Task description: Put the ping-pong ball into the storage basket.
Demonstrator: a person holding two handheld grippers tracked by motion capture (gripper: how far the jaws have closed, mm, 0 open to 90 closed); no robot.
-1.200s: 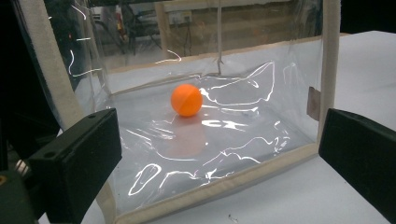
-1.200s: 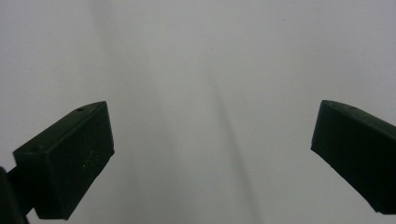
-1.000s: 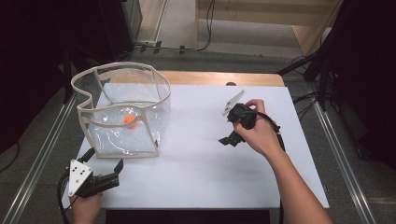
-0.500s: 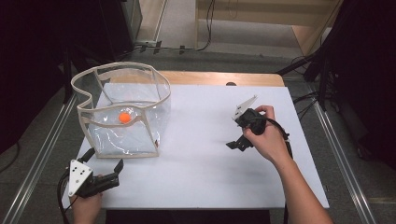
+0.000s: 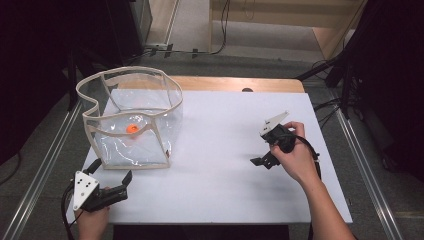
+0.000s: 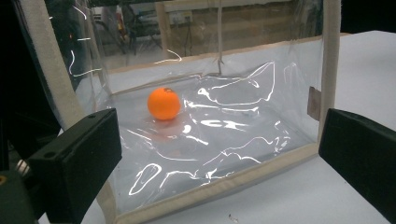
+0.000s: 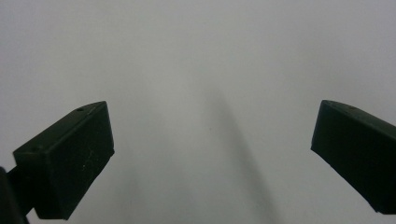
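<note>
Three views, one after another.

High view, container: a clear plastic bag [image 5: 132, 120] with cream fabric edging stands open at the upper left of the white tabletop [image 5: 220, 150].
High view, contents: one orange ball [image 5: 131, 128] lies on the bag's floor, toward its back.
High view, left gripper [image 5: 111, 183]: lower left of the frame, just in front of the bag's near edge, fingers spread apart and empty.
High view, right gripper [image 5: 267, 150]: right of centre, held in a hand [image 5: 295, 157], well apart from the bag; its finger spacing is hard to judge here.
High view, writing: none readable.

Left gripper view, container: the bag [image 6: 224, 140] is seen through its clear front wall, cream hem along the bottom.
Left gripper view, contents: the ball [image 6: 164, 103] sits upper left of centre on the crinkled floor; a small dark mark on top is too small to read.
Left gripper view, fingers [image 6: 77, 158]: wide apart, holding nothing.

Right gripper view, fingers [image 7: 70, 154]: wide apart over bare white tabletop [image 7: 201, 70].
</note>
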